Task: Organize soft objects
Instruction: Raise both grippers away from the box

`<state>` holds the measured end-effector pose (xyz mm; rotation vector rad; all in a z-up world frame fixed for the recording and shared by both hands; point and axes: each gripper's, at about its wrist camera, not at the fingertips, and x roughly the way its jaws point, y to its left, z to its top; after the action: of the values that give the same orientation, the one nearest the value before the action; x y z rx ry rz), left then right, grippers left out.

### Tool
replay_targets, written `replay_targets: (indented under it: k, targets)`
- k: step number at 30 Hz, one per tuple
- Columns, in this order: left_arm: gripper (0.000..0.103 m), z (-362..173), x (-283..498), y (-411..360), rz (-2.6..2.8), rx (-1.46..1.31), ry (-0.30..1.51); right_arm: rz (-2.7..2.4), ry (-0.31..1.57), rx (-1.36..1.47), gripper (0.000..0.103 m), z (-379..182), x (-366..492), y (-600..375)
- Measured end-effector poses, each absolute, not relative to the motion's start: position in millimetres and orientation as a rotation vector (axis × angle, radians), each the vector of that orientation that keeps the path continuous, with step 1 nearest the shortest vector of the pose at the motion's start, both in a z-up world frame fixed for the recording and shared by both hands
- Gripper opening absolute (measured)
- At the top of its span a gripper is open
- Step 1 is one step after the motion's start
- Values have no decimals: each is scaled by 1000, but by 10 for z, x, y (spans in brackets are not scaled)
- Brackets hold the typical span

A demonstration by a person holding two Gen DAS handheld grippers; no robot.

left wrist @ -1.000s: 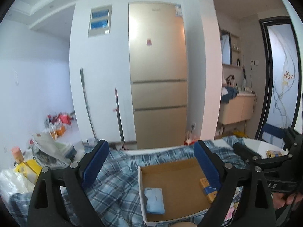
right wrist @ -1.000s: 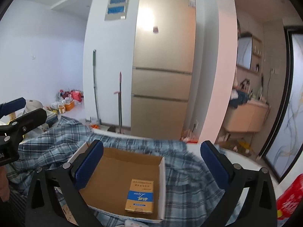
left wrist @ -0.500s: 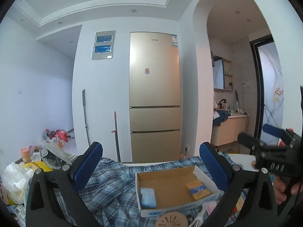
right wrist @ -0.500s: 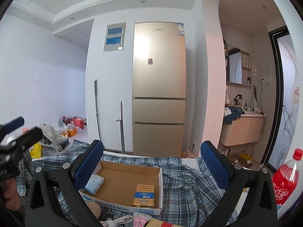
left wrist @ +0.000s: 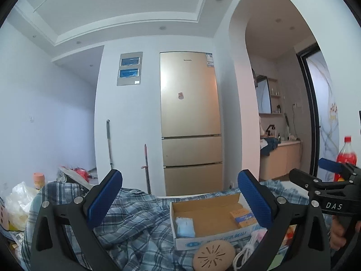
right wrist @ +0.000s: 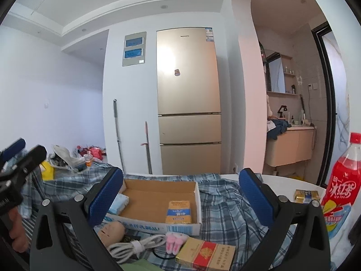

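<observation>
Both pairs of fingers stand spread with nothing between them — the left gripper (left wrist: pixel 180 199) has just been opening, the right gripper (right wrist: pixel 181 197) gapes too. Nearest lie a white cable (right wrist: pixel 135 246), a pink plush toy (right wrist: pixel 174 241) and a red-and-gold pack (right wrist: pixel 205 256), seen clearly only from the right wrist. Beyond, the cardboard box (right wrist: pixel 158 197) holds a tissue pack (left wrist: pixel 185 227) and a yellow packet (right wrist: pixel 179 212) on the rumpled plaid cloth (left wrist: pixel 140 225) — sorting looks barely begun. Only the left wrist shows the round beige disc (left wrist: pixel 213 256).

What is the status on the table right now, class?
Left gripper and right gripper open, empty. Blue plaid cloth crumpled under shallow cardboard box. White coiled cable and red-and-gold packet lie in front.
</observation>
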<state>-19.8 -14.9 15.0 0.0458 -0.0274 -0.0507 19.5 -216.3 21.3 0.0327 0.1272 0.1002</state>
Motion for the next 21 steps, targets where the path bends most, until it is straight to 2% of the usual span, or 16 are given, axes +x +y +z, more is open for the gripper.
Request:
replay_targets:
  k: [12, 21]
  targets:
    - [103, -3, 7, -161, 0, 64, 65, 59, 143, -26, 103, 104, 161, -2067]
    - [103, -16, -158, -107, 8, 43, -18, 85, 81, -34, 103, 117, 40, -2039]
